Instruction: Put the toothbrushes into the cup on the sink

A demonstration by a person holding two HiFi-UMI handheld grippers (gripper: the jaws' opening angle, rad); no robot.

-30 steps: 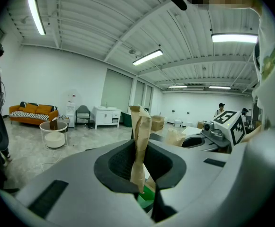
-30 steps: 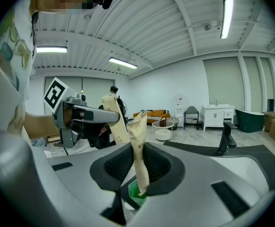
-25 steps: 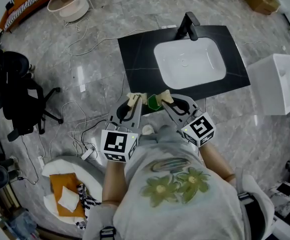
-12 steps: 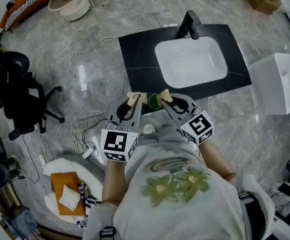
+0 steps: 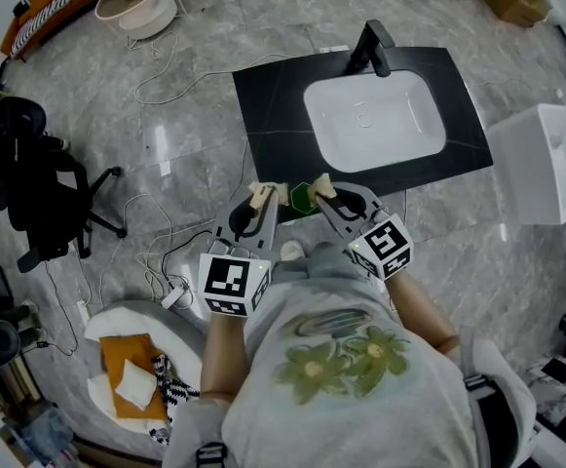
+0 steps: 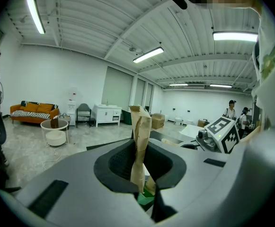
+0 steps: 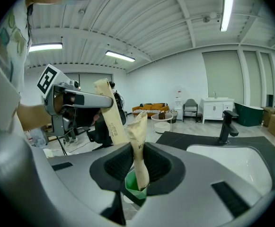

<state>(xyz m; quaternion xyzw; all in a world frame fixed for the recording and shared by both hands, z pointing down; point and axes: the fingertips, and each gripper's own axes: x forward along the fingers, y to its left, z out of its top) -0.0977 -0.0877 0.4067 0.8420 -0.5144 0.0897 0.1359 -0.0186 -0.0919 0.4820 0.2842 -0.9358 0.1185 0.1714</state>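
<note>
Both grippers are held side by side at the near edge of the black sink counter [image 5: 263,115]. My left gripper [image 5: 263,196] is shut on a toothbrush in a tan paper wrapper [image 6: 140,141], which stands upright between the jaws. My right gripper [image 5: 323,189] is shut on a second paper-wrapped toothbrush [image 7: 138,148]. A green cup [image 5: 301,199] sits between and below the two grippers; it shows under the jaws as the green cup [image 6: 145,200] and the green cup [image 7: 131,184]. The right toothbrush's lower end reaches into the cup's mouth.
The white basin [image 5: 375,120] and black faucet [image 5: 371,47] lie beyond the cup. A white box [image 5: 546,164] stands to the right. Cables [image 5: 170,261] and an office chair [image 5: 39,198] are on the floor at the left, and a round side table [image 5: 136,3] stands at far left.
</note>
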